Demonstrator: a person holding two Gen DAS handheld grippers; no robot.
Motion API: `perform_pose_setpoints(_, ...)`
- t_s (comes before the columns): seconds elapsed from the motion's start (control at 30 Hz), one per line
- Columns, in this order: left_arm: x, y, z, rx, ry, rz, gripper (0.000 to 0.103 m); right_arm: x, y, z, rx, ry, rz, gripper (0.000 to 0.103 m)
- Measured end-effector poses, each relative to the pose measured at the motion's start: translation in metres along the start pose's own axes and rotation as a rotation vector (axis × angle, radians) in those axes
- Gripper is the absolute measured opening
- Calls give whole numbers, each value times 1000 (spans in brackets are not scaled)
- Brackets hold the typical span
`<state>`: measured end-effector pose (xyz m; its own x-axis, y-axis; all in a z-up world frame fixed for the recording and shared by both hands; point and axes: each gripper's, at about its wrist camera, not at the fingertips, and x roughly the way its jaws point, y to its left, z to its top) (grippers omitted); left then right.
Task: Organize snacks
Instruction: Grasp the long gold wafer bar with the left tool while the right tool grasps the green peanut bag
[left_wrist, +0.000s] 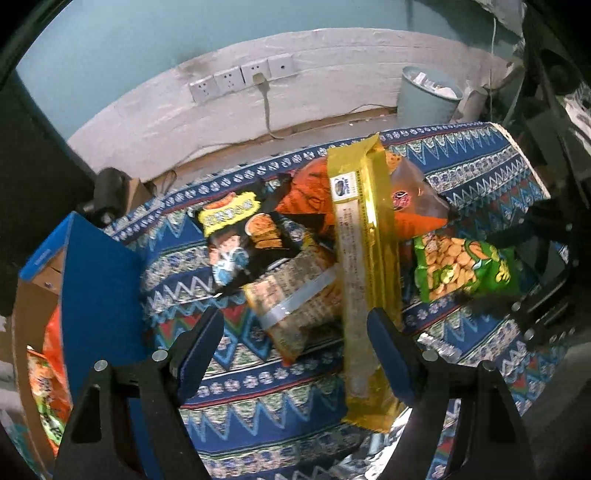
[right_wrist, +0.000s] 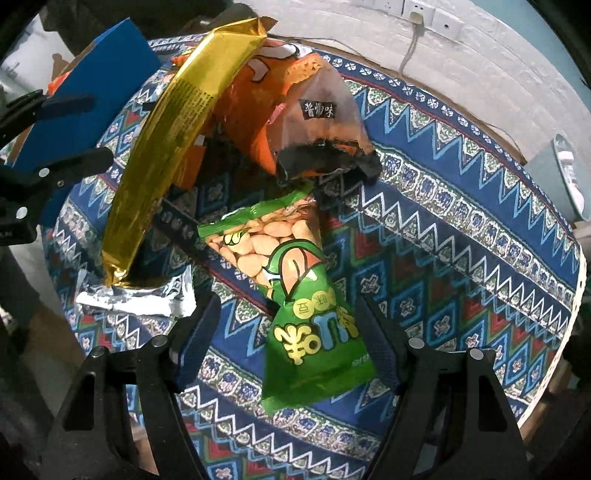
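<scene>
The left gripper (left_wrist: 295, 332) is spread wide, its blue-padded fingers flanking a long, crinkly gold foil packet (left_wrist: 364, 258) without clamping it. The right gripper (right_wrist: 286, 336) gapes wide around a glossy green peanut bag (right_wrist: 303, 295). At twelve o'clock slumps a puffy orange bag (right_wrist: 280, 92). All rest on a round table's zigzag-patterned cloth (right_wrist: 443, 229); a blue-flapped cardboard box (left_wrist: 96, 280) stands at nine o'clock, before a whitewashed brick wall (left_wrist: 332, 74).
</scene>
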<state>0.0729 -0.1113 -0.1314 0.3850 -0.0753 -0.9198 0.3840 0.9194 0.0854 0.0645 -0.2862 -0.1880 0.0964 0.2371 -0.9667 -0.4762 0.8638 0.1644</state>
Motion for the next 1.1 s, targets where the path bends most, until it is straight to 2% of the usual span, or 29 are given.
perform_pose_setpoints(0.13,7,-4,3,-24,14,-31,81,7,0,1,34,-38,-3,76)
perform_pose_setpoints(0.23,10,-7,3,-28,22,-45,81,19,5,6,32,-33,-6,73)
perform_pose_setpoints(0.3,13,-11,3,-21,27,-41,81,27,9,9,18,-15,-22,65)
perform_pose_setpoints(0.37,14,-13,3,-16,32,-41,81,34,11,8,18,7,-28,44)
perform_pose_setpoints(0.47,16,-17,2,-7,40,-50,81,41,15,4,29,26,-36,37)
perform_pose_setpoints(0.77,31,-40,-2,31,70,-69,81,33,5,-18,144,8,-36,32)
perform_pose_setpoints(1.07,43,-68,-2,135,20,1,81,6,-19,-28,231,-57,-28,31)
perform_pose_setpoints(1.1,43,-70,-3,148,16,11,78,3,-21,-28,240,-63,-29,31)
